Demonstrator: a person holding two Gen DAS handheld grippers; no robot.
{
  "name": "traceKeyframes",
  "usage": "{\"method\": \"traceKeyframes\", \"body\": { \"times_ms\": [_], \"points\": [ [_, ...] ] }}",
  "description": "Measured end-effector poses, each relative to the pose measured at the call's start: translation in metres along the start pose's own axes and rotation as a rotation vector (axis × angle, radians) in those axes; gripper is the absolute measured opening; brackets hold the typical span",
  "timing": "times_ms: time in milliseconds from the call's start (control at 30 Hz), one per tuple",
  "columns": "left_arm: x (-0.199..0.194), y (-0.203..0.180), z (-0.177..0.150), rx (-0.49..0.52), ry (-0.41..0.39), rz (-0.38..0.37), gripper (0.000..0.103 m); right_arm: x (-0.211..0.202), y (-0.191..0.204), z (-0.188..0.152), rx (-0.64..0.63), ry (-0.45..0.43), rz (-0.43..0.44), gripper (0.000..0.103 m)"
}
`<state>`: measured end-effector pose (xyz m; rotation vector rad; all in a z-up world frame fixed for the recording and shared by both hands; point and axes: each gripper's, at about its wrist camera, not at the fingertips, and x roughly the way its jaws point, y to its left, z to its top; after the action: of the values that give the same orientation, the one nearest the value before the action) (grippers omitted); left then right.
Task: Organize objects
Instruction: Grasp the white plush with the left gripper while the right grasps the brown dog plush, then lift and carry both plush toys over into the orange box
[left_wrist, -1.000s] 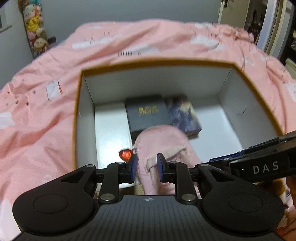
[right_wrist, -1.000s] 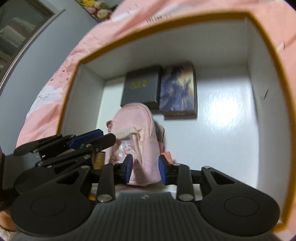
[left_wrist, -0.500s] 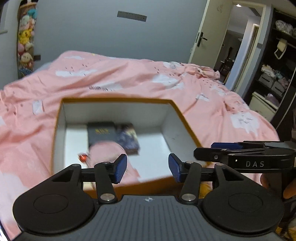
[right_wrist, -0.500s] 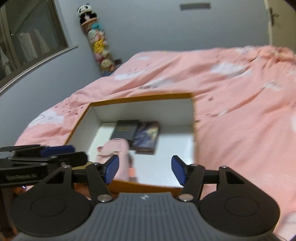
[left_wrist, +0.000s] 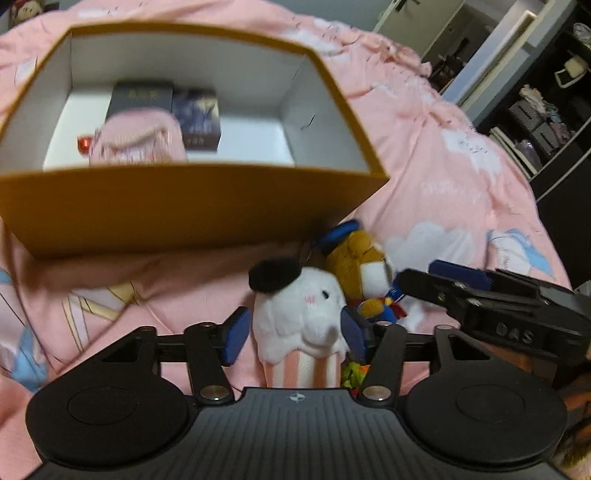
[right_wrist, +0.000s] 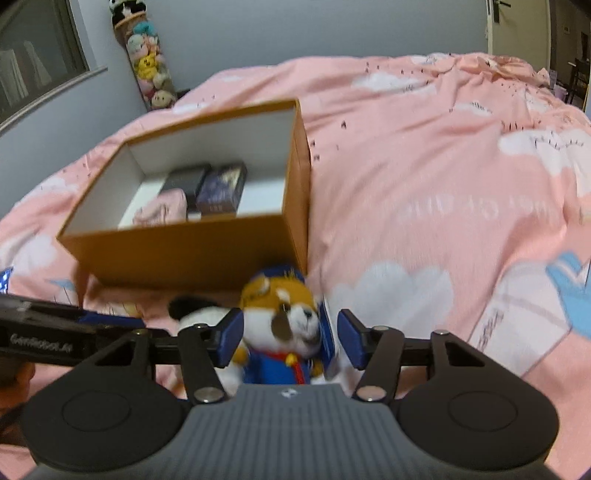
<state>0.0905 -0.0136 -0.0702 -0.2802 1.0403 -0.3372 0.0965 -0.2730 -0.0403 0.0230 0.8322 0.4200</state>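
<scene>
An open orange box (left_wrist: 184, 206) (right_wrist: 192, 251) sits on the pink bed. Inside lie a pink backpack (left_wrist: 136, 142) (right_wrist: 162, 208), a black box (left_wrist: 142, 98) and a dark picture box (left_wrist: 197, 116). A white plush with a black ear (left_wrist: 301, 310) lies in front of the box, between the open fingers of my left gripper (left_wrist: 293, 336). A brown plush in blue uniform (right_wrist: 280, 328) (left_wrist: 365, 266) lies beside it, between the open fingers of my right gripper (right_wrist: 288, 339).
The pink quilt (right_wrist: 443, 206) spreads to the right and behind the box. A column of plush toys (right_wrist: 147, 62) stands in the far wall corner. Dark shelves (left_wrist: 546, 110) stand past the bed's right side.
Both grippers let go of the pink backpack in the box, opened, pulled back out, and dropped down to the two plush toys in front of the box.
</scene>
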Motion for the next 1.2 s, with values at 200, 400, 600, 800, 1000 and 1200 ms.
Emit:
{"method": "traceKeyframes", "body": {
  "times_ms": [200, 400, 600, 800, 1000, 1200],
  "points": [
    [0.02, 0.004, -0.007, -0.053, 0.071, -0.017, 0.073, 0.004, -0.008, -0.01, 0.03, 0.01, 0.024, 0.058],
    [0.035, 0.012, -0.008, -0.102, 0.092, -0.045, 0.076, 0.011, -0.013, -0.013, 0.05, 0.036, 0.051, 0.058],
    [0.048, 0.016, -0.008, -0.121, 0.109, -0.075, 0.076, 0.013, -0.013, -0.016, 0.053, 0.048, 0.055, 0.058],
    [0.05, 0.016, -0.009, -0.137, 0.106, -0.089, 0.07, 0.015, -0.011, -0.017, 0.043, 0.051, 0.042, 0.058],
    [0.021, 0.012, -0.011, -0.106, 0.052, -0.048, 0.068, 0.009, 0.002, -0.015, -0.014, 0.038, 0.049, 0.055],
    [-0.006, 0.019, -0.009, -0.122, -0.031, 0.002, 0.068, 0.012, 0.022, -0.013, -0.108, 0.069, 0.062, 0.055]
  ]
}}
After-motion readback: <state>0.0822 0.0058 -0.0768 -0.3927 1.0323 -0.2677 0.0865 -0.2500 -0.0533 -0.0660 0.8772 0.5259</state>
